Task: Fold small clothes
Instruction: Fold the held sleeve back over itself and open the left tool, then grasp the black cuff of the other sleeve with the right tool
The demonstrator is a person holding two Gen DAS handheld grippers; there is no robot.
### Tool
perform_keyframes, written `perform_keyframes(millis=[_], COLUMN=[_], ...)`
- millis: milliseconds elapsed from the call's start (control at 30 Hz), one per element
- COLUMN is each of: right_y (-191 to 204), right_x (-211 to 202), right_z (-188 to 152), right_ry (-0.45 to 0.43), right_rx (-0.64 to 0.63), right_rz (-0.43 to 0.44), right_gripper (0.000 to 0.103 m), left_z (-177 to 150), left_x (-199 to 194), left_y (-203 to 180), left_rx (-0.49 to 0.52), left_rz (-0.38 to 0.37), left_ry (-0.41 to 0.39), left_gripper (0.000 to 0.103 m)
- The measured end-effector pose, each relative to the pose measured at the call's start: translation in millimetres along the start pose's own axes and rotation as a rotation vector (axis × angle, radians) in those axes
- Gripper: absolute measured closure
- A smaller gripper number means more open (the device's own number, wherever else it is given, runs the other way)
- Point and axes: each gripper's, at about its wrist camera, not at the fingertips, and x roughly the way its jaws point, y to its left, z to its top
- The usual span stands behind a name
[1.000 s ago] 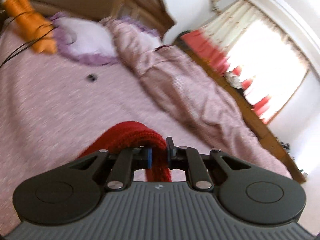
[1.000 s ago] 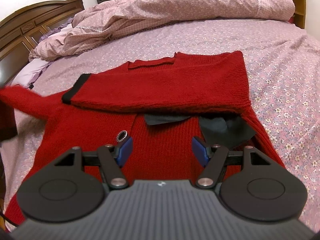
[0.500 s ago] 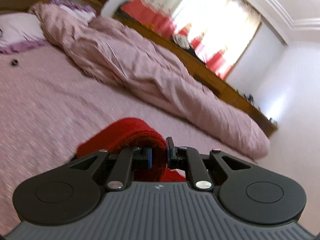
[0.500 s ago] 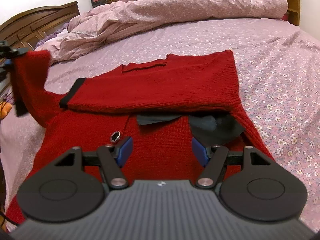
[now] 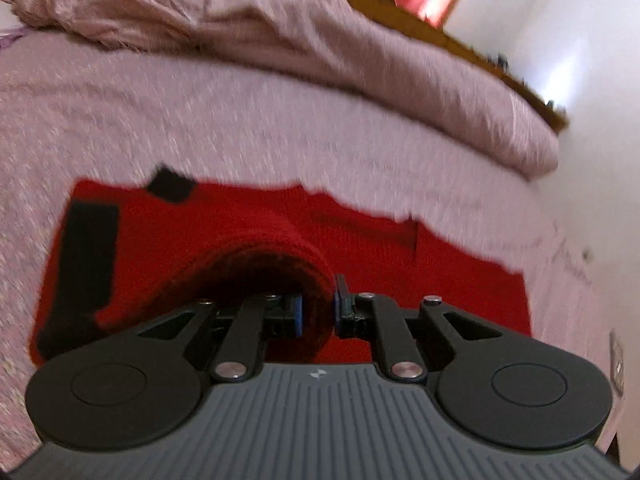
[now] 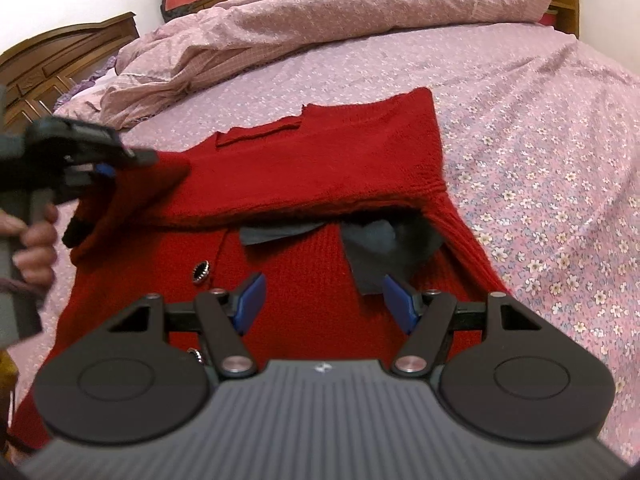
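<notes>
Between left tongs (image 5: 317,312), red sleeve (image 5: 276,268)

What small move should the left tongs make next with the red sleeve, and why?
Probably lower the sleeve onto the sweater body and release. The left tongs grip its cuff raised above the folded part, while the right tongs hang open, holding nothing.

sweater (image 6: 320,176) on bed (image 6: 540,128) | duvet (image 6: 320,12) behind | left tool (image 6: 105,168) at sleeve (image 6: 132,196)
</notes>
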Motion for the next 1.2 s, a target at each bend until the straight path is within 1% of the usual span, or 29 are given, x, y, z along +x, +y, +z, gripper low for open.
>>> perform_keyframes(millis=[100,200,233,267,300,333,367,433,533,633,767,933,1033,1200], right_y=[-3.0,-5.3,-6.1,-6.5,-7.3,-7.6,-7.6,-6.7,-3.6,4.0,18.0,42.9,60.4,93.6], right_x=[2.2,4.6,5.3,5.6,6.1,6.4,6.4,5.4,4.8,4.1,4.8,12.0,19.1,31.6], right_z=[-2.0,-3.6,-4.2,-4.4,-4.6,-4.7,-4.8,-4.6,-2.9,1.5,10.2,21.0,27.9,40.9], right_ry=[0.009,0.017,0.02,0.021,0.022,0.023,0.022,0.021,0.019,0.01,-0.001,0.001,0.012,0.014], right_rx=[0.008,0.016,0.019,0.021,0.023,0.025,0.026,0.025,0.017,-0.01,-0.05,-0.119,-0.151,-0.24], right_rz=[-0.002,-0.005,-0.004,-0.004,-0.004,-0.004,-0.003,-0.003,0.005,0.015,0.039,0.083,0.126,0.147], right_gripper=[0.036,0.036,0.036,0.036,0.036,0.036,0.036,0.036,0.036,0.036,0.036,0.036,0.036,0.036], left_z=[-10.8,-15.1,-15.3,-16.0,-17.7,-19.2,-21.8,-26.4,-28.8,-30.4,-31.5,-31.9,-31.9,-32.9], left_x=[12.5,12.5,10.1,7.8,-0.3,-3.8,-12.1,-23.4,-40.2,-54.5,-72.3,-84.3,-88.7,-88.5], left_y=[-7.2,-8.9,-7.1,-8.0,-7.9,-7.5,-7.7,-4.8,6.1,18.7,39.0,63.7,77.1,91.0], left_rx=[0.059,0.093,0.101,0.112,0.121,0.133,0.144,0.163,0.151,0.141,0.112,0.105,0.081,0.054], left_rz=[0.046,0.056,0.053,0.055,0.062,0.081,0.106,0.161,0.183,0.246,0.285,0.394,0.421,0.437], left_ry=[0.052,0.072,0.082,0.094,0.101,0.107,0.106,0.094,0.098,0.095,0.086,0.064,0.061,0.065], left_gripper=[0.086,0.073,0.062,0.049,0.043,0.035,0.032,0.031,0.029,0.027,0.027,0.025,0.023,0.023])
